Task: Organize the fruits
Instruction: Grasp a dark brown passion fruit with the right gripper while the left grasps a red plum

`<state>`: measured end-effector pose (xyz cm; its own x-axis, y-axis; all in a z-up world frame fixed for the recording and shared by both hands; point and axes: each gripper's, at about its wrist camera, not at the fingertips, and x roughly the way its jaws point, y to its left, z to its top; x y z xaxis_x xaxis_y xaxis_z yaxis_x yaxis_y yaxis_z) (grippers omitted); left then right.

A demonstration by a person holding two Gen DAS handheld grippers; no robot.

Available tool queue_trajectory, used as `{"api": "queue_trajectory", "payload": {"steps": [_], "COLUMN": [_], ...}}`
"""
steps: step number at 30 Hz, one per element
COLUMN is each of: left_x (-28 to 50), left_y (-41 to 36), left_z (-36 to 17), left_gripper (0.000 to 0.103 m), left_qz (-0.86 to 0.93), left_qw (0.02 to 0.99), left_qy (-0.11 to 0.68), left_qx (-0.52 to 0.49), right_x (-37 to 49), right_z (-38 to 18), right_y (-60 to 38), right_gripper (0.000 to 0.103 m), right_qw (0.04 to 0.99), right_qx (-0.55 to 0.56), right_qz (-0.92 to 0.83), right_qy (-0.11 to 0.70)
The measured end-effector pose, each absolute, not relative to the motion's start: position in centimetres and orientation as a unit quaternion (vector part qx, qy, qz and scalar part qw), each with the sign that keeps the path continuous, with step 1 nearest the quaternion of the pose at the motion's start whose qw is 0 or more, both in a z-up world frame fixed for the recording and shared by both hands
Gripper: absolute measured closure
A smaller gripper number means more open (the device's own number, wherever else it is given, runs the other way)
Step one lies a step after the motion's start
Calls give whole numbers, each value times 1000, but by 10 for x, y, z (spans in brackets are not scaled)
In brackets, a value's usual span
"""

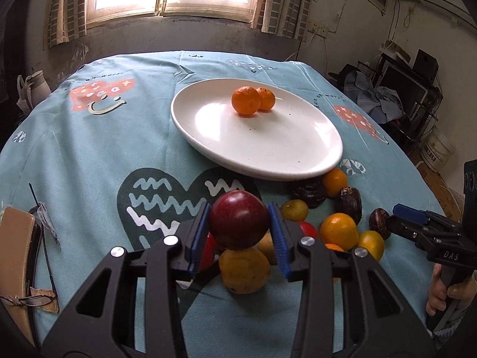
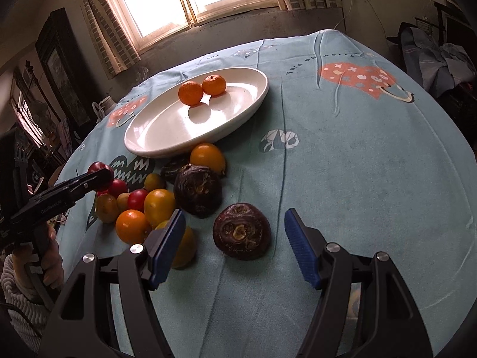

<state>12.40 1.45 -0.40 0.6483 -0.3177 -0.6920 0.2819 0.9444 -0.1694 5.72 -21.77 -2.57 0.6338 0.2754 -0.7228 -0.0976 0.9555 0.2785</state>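
Red plum (image 1: 238,220) sits pinched in the left tongs (image 1: 238,232) above the fruit pile, ready for carrying to the white plate (image 1: 298,161), while the right tongs (image 2: 235,244) gape around a dark brown fruit (image 2: 241,231).

In the left wrist view, the left tool (image 1: 240,232) covers part of the fruit pile (image 1: 328,226), so some red pieces behind its pads are only partly seen. The brown case (image 1: 15,250) is cut by the left edge. In the right wrist view, the left tool (image 2: 103,177) hides most of the dark red fruit (image 2: 97,167).
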Motion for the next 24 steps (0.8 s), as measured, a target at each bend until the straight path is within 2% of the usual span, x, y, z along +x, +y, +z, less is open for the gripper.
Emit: {"api": "queue_trajectory", "payload": {"steps": [1, 2, 4, 14, 15, 16, 24], "left_x": [123, 123, 122, 121, 121, 121, 125], "left_y": [13, 12, 10, 3, 2, 1, 6], "left_z": [-4, -4, -5, -10, -11, -12, 3], "left_gripper": [63, 63, 63, 62, 62, 62, 62], "left_qz": [-165, -167, -168, -171, -171, -171, -173], "left_qw": [908, 908, 908, 904, 904, 904, 909], "left_qy": [385, 384, 384, 392, 393, 393, 380], "left_qx": [-19, -16, -12, 0, 2, 4, -11], "right_x": [55, 54, 57, 70, 70, 70, 62], "right_z": [-29, -31, -37, -38, -37, -38, -18], "right_y": [-217, -219, -226, -214, -215, -217, -224], "right_gripper": [40, 40, 51, 53, 60, 60, 61], "right_qw": [892, 887, 879, 878, 878, 876, 893], "right_qx": [110, 118, 140, 103, 105, 113, 134], "right_qz": [115, 119, 111, 106, 108, 116, 126], "right_qy": [424, 430, 442, 456, 455, 454, 411]}}
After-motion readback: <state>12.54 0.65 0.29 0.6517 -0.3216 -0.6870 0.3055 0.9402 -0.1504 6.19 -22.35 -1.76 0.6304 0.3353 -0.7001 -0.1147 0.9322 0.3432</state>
